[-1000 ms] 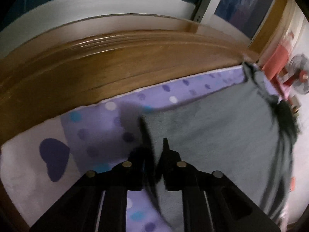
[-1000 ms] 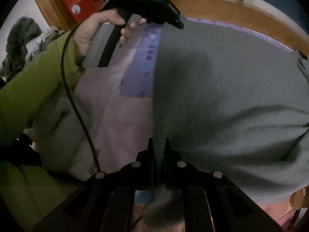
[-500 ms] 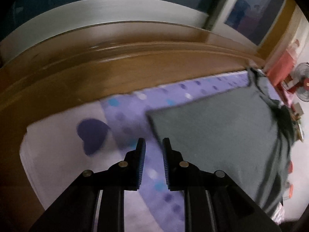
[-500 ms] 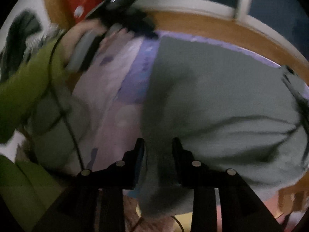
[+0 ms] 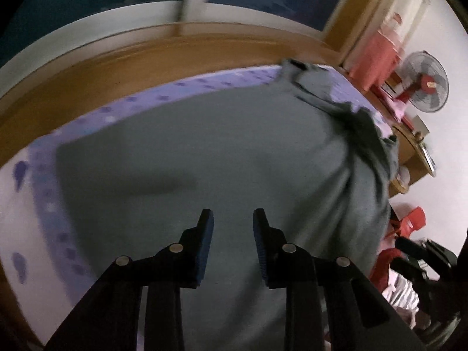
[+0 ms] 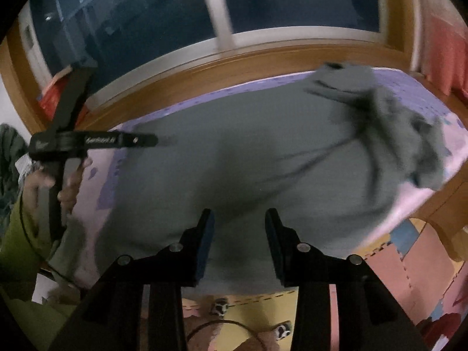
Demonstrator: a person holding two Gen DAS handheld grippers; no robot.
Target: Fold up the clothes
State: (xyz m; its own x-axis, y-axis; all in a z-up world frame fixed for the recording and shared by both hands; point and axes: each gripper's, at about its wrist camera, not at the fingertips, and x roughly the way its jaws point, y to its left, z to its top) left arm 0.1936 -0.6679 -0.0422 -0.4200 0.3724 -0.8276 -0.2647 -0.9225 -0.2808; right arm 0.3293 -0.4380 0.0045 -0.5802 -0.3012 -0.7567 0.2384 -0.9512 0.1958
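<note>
Grey garment's (image 6: 263,158) bunched far end blurred

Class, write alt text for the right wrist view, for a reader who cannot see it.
Open black right tongs hover above a grey fabric garment spread on a purple dotted bed sheet, its far end bunched. At left, a hand holds the black left tongs over the garment's edge.

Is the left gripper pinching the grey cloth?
No, the left gripper is open, its fingers apart above the grey cloth.
</note>
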